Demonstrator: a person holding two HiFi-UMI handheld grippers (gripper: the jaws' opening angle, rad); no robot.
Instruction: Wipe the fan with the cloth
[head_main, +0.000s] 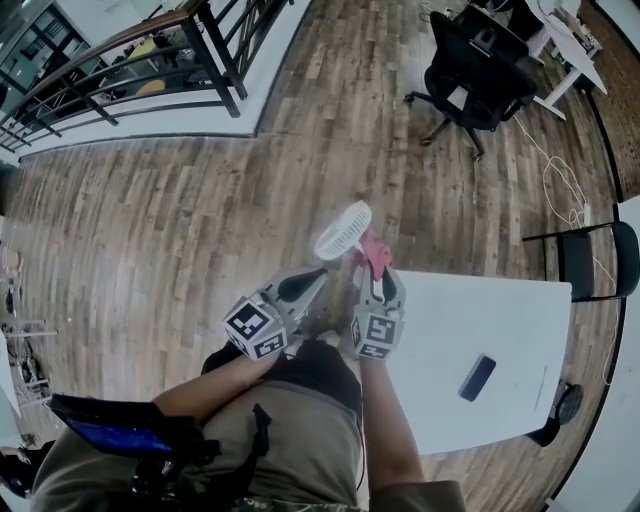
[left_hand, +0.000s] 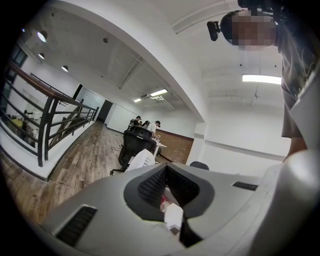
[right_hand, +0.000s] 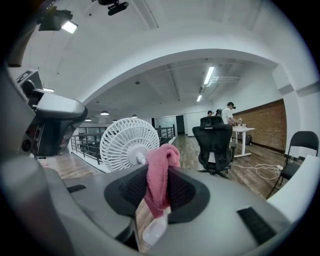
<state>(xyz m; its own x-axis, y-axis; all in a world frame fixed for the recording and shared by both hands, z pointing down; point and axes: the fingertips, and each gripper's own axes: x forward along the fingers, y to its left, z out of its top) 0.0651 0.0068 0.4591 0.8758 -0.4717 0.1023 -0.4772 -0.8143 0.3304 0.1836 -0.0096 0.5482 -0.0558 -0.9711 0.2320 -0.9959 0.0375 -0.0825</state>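
Pink cloth (right_hand: 159, 180) stood clamped between the jaws of the right gripper (head_main: 376, 278), a fold rising above them and a tail hanging below. Its upper end lay against or just beside the hub side of the fan (head_main: 343, 230); whether the two touched could not be told.

The fan, white with a round grille, was up in the air over the wooden floor (head_main: 200, 220), just off the tabletop's (head_main: 500, 320) near corner. In the right gripper view its grille faced away and a short white stem pointed back toward the cloth.

The left gripper (head_main: 318, 278) pointed at the fan from the lower left, and its jaws were clenched tight on a small white part that seemed to be the fan's handle. A little pink showed behind that part. The two grippers sat close together, side by side, in front of the person's body.

On the white tabletop lay a dark flat slab (head_main: 477, 377), well apart from the grippers. A black office chair (head_main: 478, 62) stood farther out on the floor, and a dark railing (head_main: 120, 70) ran along the far left.
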